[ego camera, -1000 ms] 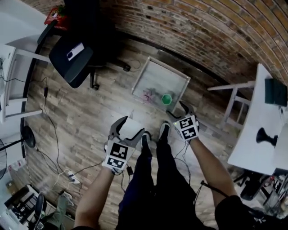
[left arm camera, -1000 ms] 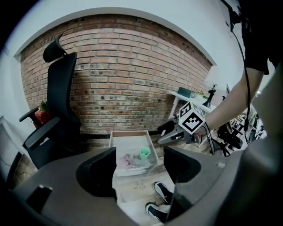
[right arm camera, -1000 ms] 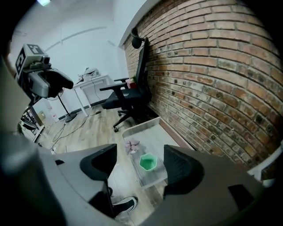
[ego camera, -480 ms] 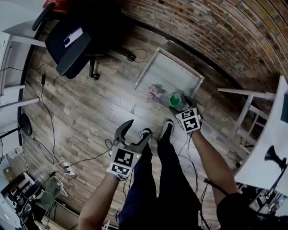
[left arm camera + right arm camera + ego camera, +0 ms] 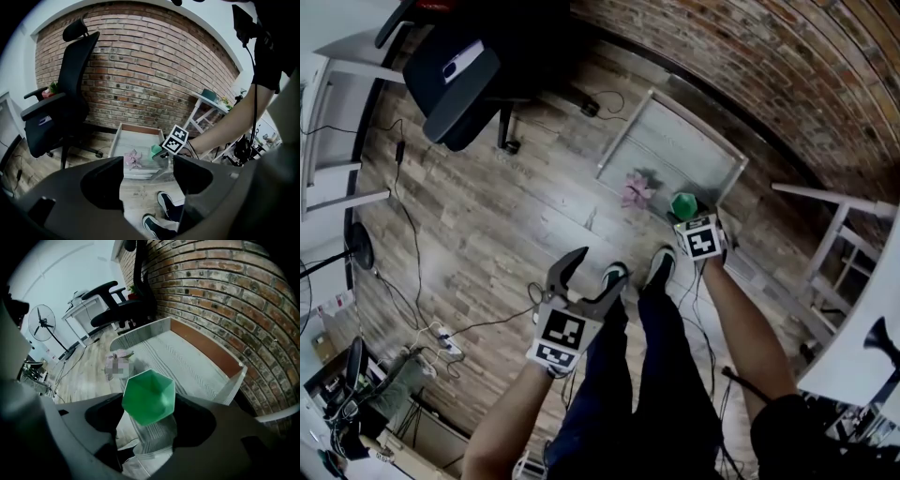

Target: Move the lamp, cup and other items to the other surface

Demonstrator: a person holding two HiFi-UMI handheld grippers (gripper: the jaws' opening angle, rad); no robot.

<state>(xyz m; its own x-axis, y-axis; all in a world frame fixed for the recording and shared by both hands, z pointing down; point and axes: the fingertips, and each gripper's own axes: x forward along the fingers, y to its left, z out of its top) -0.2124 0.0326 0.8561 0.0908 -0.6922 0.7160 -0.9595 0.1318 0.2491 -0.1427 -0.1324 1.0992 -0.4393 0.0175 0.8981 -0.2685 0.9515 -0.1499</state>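
Observation:
My right gripper (image 5: 684,216) is shut on a green hexagonal cup (image 5: 683,205), its jaws having just closed further with the cup (image 5: 149,397) between them. It hangs over the near corner of a low white surface (image 5: 675,141) by the brick wall. A pink item (image 5: 637,190) lies on that surface, left of the cup. Lower left, above the wooden floor, my left gripper (image 5: 592,275) stands open with nothing in it (image 5: 147,176). A black lamp (image 5: 879,339) stands on the white table at the far right edge.
A black office chair (image 5: 455,80) stands at the upper left. Cables and a power strip (image 5: 441,342) trail over the floor on the left. A white side table (image 5: 834,244) stands right of the low surface. The person's shoes (image 5: 661,264) are just before it.
Both grippers have come down. The right one carried the green cup lower, over the corner of the low surface. The left one sank a little, still open.

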